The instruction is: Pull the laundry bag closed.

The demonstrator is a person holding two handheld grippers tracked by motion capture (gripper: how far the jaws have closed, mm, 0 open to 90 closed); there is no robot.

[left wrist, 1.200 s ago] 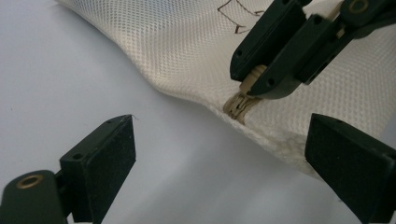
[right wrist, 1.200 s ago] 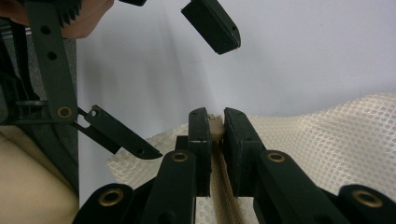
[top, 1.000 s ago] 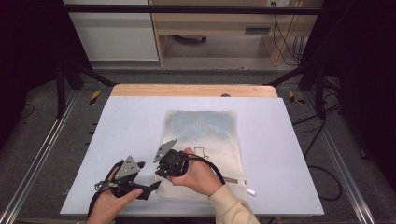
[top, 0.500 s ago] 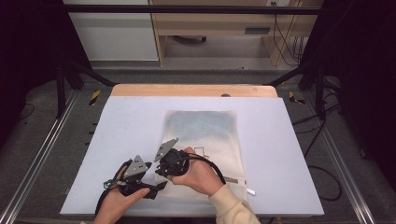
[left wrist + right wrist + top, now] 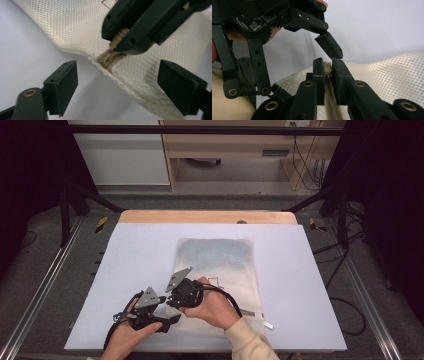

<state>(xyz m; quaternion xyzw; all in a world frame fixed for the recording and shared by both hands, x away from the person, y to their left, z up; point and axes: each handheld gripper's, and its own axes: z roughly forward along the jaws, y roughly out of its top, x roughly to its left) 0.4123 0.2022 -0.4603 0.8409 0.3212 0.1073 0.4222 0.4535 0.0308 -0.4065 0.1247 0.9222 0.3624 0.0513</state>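
A cream mesh bag [image 5: 220, 265] lies flat on the white table top [image 5: 130, 250], with its near left corner lifted. My right gripper [image 5: 171, 304] is shut on the beige zipper end [image 5: 327, 67] at that corner. In the left gripper view the right gripper's black jaws [image 5: 140, 25] pinch the zipper piece [image 5: 111, 58] from above. My left gripper [image 5: 120, 73] is open and its jaws have just been closing. The bag's [image 5: 75, 25] zipper corner sits between its pads [image 5: 63, 82], which do not touch it. One left fingertip [image 5: 329, 47] hangs just above the right gripper [image 5: 327, 65].
A wooden strip [image 5: 205, 216] edges the table's far side. Metal rails [image 5: 40, 285] run along the left and right. Cables [image 5: 345, 265] trail on the floor at the right. A small white tab [image 5: 268, 325] sticks out at the bag's near right corner.
My left gripper has edged right toward the right gripper and the bag's corner. The right hand and the bag have stayed put.
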